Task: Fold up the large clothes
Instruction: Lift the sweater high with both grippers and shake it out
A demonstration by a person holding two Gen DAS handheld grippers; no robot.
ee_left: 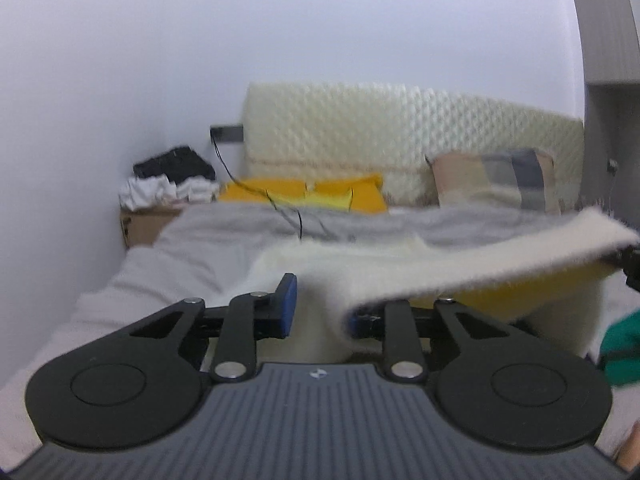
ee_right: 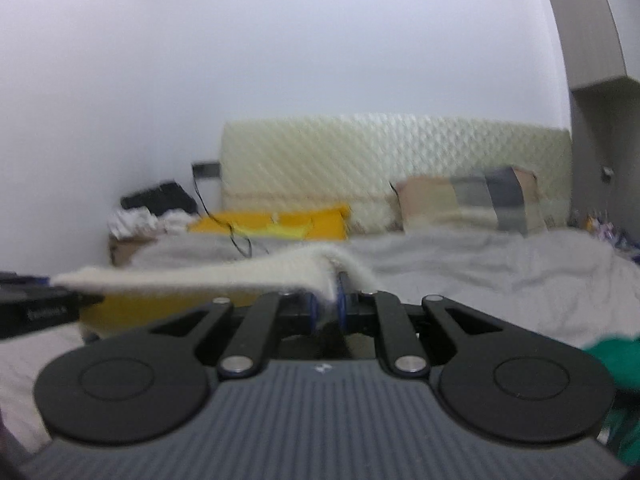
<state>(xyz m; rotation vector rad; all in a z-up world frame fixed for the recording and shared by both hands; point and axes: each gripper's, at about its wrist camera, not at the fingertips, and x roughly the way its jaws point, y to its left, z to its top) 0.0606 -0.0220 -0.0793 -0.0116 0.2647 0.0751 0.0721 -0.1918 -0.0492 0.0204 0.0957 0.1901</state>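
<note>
Cream garment (ee_left: 480, 248) hangs stretched between both level tongs, apparently clamped.

A home bedroom: bed (ee_left: 224, 240), padded headboard (ee_left: 400, 136), pillows (ee_left: 496, 180).

Both views are lit evenly by soft, diffuse light; no glare or hard shadows are seen. Strong fisheye bending is shown at the edges. The fuzzy cream garment (ee_left: 460, 264) and the quilted cream headboard (ee_right: 396, 160) are smeared by motion blur.
</note>
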